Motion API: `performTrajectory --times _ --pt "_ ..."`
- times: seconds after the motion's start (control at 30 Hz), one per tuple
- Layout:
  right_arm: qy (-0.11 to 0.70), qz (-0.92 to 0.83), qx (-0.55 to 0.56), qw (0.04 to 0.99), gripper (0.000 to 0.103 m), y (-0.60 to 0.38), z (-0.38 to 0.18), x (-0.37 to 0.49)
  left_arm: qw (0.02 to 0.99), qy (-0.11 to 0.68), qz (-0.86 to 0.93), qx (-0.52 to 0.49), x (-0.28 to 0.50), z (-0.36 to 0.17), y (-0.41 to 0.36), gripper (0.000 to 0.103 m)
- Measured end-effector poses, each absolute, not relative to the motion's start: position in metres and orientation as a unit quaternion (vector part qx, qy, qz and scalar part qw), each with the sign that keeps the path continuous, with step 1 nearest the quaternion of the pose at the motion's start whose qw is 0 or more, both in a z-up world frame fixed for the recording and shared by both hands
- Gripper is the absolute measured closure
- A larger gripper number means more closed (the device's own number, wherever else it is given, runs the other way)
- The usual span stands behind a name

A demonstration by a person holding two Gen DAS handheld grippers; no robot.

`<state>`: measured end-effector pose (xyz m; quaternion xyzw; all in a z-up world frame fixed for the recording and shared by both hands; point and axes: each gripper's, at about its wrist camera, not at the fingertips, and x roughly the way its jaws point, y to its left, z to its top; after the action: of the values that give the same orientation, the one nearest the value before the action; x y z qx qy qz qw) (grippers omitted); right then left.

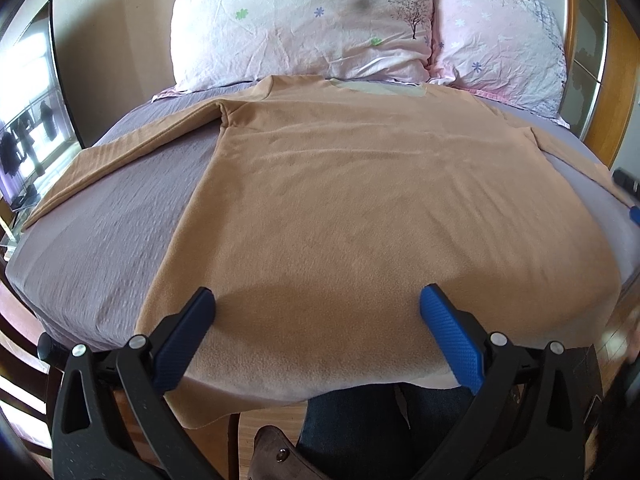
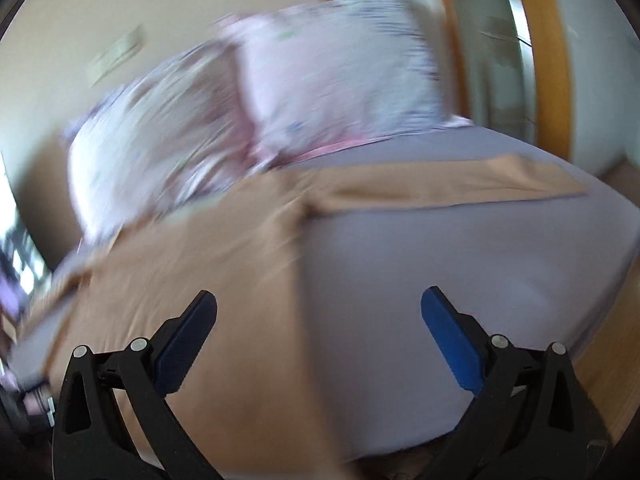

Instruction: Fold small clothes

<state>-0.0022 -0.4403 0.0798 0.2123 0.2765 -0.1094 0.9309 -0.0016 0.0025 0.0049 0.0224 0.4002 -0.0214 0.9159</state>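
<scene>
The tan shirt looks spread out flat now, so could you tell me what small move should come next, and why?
Probably close the left gripper on the near hem of the tan shirt. Both grippers are open and hold nothing, the shirt lies flat on the bed with sleeves out, and the right gripper view is blurred.

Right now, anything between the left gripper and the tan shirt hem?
Nothing visible. The left gripper is open right above the tan shirt, which lies flat on the bed sheet; the pillows sit beyond its collar.
</scene>
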Motion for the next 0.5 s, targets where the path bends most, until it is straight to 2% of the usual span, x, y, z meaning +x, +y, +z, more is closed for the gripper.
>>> performTrajectory --times 0.07,0.1,0.13,0.23,0.33,0.5 --pt "0.283 -0.162 0.291 0.899 0.001 -0.504 0.083 0.013 0.915 0.401 -0.031 0.025 0.0 0.005 0.003 0.002" --pt "0.283 -0.177 0.319 0.887 0.009 -0.525 0.082 0.017 0.915 0.402 -0.037 0.025 0.003 0.006 0.004 0.002" --pt "0.286 -0.196 0.351 0.87 0.022 -0.55 0.079 0.024 0.915 0.402 -0.044 0.022 0.006 0.007 0.006 0.002" --pt "0.294 -0.247 0.429 0.817 0.043 -0.613 0.065 0.04 0.919 0.388 -0.066 -0.008 0.015 0.013 0.017 0.002" --pt "0.306 -0.289 0.465 0.779 0.049 -0.652 0.047 0.055 0.93 0.352 -0.095 -0.053 0.023 0.025 0.038 0.002" --pt "0.286 -0.305 0.481 0.771 0.059 -0.668 0.032 0.07 0.94 0.294 -0.126 -0.118 0.042 0.039 0.073 0.002"
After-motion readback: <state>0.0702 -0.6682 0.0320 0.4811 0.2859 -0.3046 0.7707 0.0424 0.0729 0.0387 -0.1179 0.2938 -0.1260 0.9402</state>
